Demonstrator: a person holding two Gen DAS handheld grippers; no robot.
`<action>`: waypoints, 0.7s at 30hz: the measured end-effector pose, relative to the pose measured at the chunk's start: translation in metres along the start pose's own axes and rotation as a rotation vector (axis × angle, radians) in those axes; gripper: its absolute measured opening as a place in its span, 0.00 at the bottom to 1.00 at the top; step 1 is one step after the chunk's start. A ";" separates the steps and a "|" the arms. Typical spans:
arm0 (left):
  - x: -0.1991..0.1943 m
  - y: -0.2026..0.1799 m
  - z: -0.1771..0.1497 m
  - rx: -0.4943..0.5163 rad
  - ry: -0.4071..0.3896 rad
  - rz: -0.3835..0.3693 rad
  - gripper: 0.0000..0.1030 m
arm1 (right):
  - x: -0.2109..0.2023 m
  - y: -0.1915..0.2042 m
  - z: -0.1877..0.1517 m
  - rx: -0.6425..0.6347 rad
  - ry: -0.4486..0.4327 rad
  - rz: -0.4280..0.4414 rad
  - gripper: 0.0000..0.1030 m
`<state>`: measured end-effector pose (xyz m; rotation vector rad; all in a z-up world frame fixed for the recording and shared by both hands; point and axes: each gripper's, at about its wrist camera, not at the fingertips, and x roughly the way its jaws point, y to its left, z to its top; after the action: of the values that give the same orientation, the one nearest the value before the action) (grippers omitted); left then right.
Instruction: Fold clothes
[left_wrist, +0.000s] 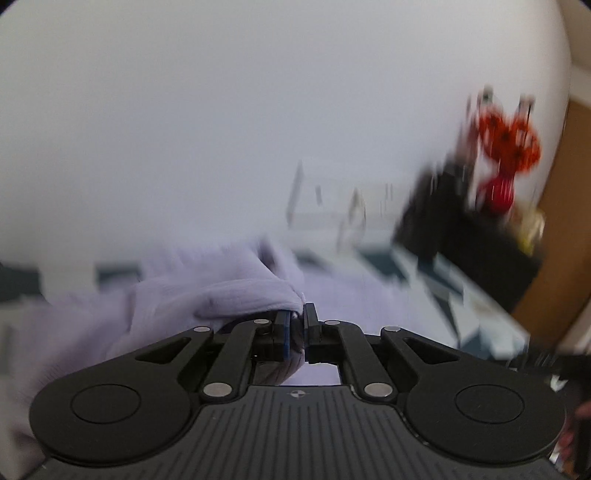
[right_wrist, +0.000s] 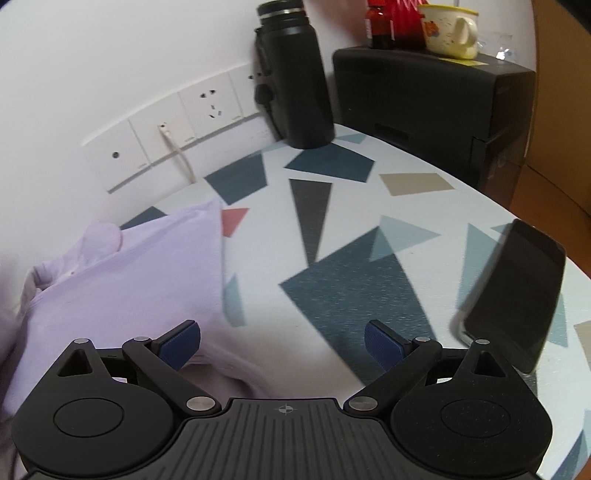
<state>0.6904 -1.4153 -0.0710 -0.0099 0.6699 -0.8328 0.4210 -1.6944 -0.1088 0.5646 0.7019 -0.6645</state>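
Lilac cloth filled the space between your two tools: the garment was pinched at a bunched fold by your left gripper, its jaws drawn together on the fabric with only the cloth between them. From that clamp the material ran back to the left and under the tool, raised off the patterned table at the pinch. That view was smeared, so the red object above the dark box at the right could not be made out for certain.

Your right gripper stood with its blue-padded fingers wide apart, holding nothing, over the table beside the garment. Its left finger sat above the edge of the cloth; its right finger hung over bare tabletop. The garment lay on the left part of the table in that view, its straight edge running towards the wall.

A black phone lay near the table's right rim, just beyond the right finger. At the back stood a black flask against the wall sockets, with a cream mug and a brown bottle on top of the dark box.
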 end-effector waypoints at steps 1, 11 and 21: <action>0.012 -0.003 -0.007 -0.007 0.038 0.001 0.06 | 0.002 -0.003 0.000 0.000 0.003 -0.002 0.92; 0.038 0.000 -0.030 -0.104 0.161 0.005 0.07 | 0.014 -0.014 -0.005 -0.020 0.042 0.006 0.92; -0.011 0.003 -0.006 -0.079 0.047 0.015 0.76 | 0.022 -0.002 -0.005 -0.064 0.078 -0.013 0.92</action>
<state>0.6835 -1.4041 -0.0708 -0.0564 0.7458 -0.7934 0.4303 -1.6998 -0.1284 0.5292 0.7979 -0.6329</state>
